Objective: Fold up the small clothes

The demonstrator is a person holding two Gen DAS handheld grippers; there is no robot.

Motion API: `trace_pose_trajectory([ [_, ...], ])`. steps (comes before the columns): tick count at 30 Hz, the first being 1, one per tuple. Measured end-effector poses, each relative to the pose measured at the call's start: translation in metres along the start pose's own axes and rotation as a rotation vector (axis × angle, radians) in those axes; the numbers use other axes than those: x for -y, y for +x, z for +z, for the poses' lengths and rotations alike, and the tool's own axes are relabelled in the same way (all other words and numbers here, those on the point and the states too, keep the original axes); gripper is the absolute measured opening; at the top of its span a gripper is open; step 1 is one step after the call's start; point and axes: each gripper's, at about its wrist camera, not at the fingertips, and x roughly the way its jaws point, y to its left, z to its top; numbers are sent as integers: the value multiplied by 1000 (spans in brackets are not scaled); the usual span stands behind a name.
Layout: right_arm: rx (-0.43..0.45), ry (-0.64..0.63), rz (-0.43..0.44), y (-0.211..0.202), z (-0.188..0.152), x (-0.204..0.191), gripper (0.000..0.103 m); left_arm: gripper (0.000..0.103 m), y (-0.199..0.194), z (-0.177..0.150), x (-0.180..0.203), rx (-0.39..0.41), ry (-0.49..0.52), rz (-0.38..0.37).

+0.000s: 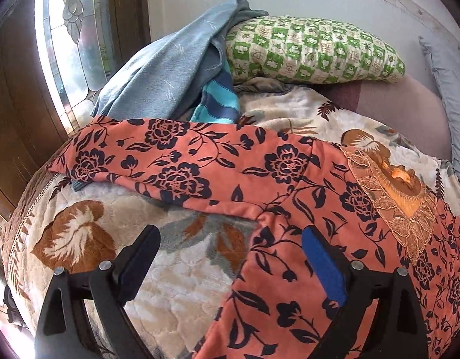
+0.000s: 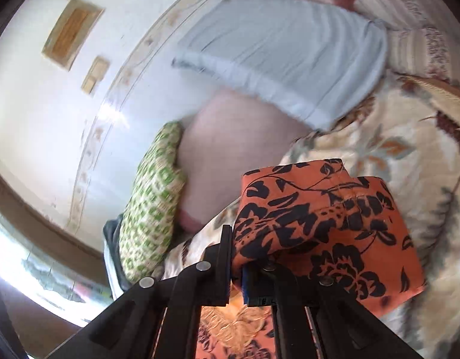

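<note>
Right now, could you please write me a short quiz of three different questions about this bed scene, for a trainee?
1. True or false: the right claw is shut on the orange floral garment.
2. Which claw is open? A) left B) right
3. Fill in: the green checked pillow lies beside a blue ____.

Key:
1. True; a fold of the fabric is pinched between its fingers.
2. A; the left claw stands open above the leaf-pattern blanket.
3. Towel.

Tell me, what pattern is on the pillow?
The pillow has green and cream checks with small pictures; the left wrist view shows it best.
</note>
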Motion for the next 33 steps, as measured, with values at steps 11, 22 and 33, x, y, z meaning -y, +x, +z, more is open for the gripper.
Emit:
trace_pose_trajectory([
  [11, -408, -163, -11, 200, -222, -108, 13, 96, 13, 4, -50, -28, -94, -12],
  [22, -372, -874, 81, 179, -304, -203, 77, 96, 20, 5, -67, -65, -169, 15],
  [33, -292, -581, -170, 145, -184, -102, 45, 96, 22, 6, -51, -40, -132, 28],
])
